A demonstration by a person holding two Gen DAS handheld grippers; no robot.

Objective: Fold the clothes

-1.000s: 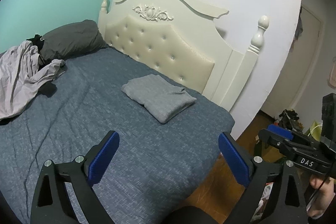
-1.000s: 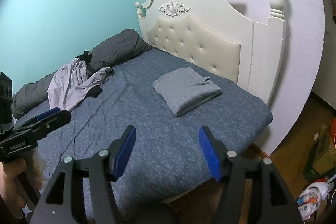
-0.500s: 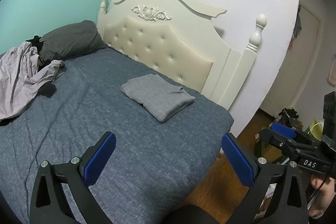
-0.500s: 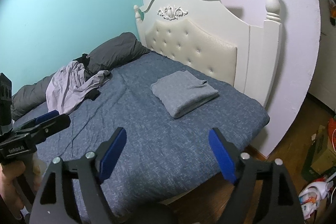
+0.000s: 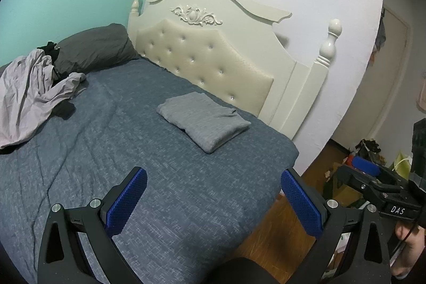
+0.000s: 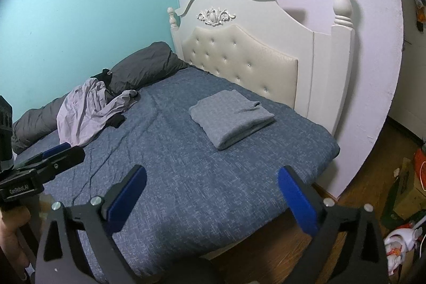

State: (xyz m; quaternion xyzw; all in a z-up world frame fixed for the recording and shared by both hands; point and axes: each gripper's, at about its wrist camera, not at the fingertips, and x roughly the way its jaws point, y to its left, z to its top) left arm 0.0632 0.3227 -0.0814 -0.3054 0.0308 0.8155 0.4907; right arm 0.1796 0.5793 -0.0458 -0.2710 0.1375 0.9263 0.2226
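A folded grey garment [image 5: 205,120] [image 6: 231,119] lies on the blue bedspread [image 5: 111,156] [image 6: 186,172] near the headboard. A crumpled pale lilac garment [image 5: 26,92] [image 6: 87,108] is heaped at the far left side by the dark pillows. My left gripper [image 5: 213,201] hangs open over the bed's near edge, nothing between its blue pads. My right gripper [image 6: 211,198] is open too and empty, held over the bed's near corner. Each gripper shows at the side of the other's view, held by a hand.
A cream tufted headboard [image 5: 213,55] [image 6: 247,49] with posts stands against the white wall. Dark grey pillows [image 5: 93,49] [image 6: 143,71] lie along the teal wall. Wooden floor to the right holds boxes and clutter [image 6: 402,193] [image 5: 367,151].
Both grippers have drawn back a little from the bed. The right gripper's jaws have spread wider; the left stayed wide open. The clothes have not moved.
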